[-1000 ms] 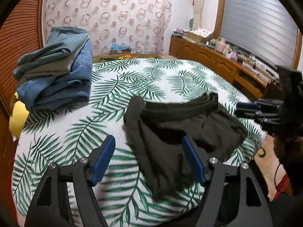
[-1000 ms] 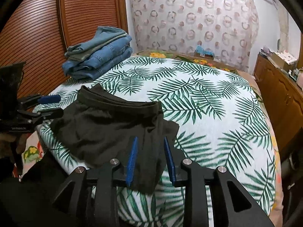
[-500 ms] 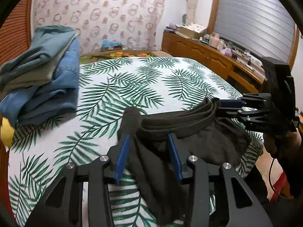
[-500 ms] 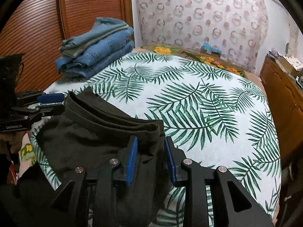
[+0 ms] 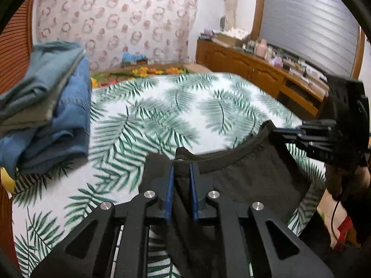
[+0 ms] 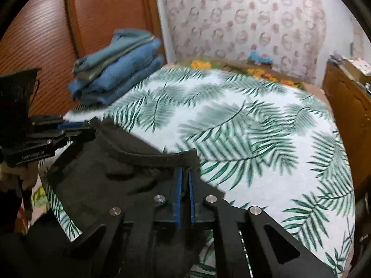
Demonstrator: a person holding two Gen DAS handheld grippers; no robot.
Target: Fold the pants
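Since a second ago, both tools have closed in and clamped the waistband of the dark charcoal fabric pants (image 5: 245, 180), lifting it off the bed. The left tool (image 5: 181, 169), with blue pads on black fingers, pinches one end of the waistband; the right tool (image 6: 183, 173) pinches the other end. The band sags between them over the near edge of the white bed cover printed with green palm leaves (image 6: 255, 139). A stack of folded blue jeans (image 5: 46, 115) sits well apart at the far left.

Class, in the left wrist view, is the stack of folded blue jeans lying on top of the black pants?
No, the stack of folded blue jeans lies apart on the palm-leaf bedspread.
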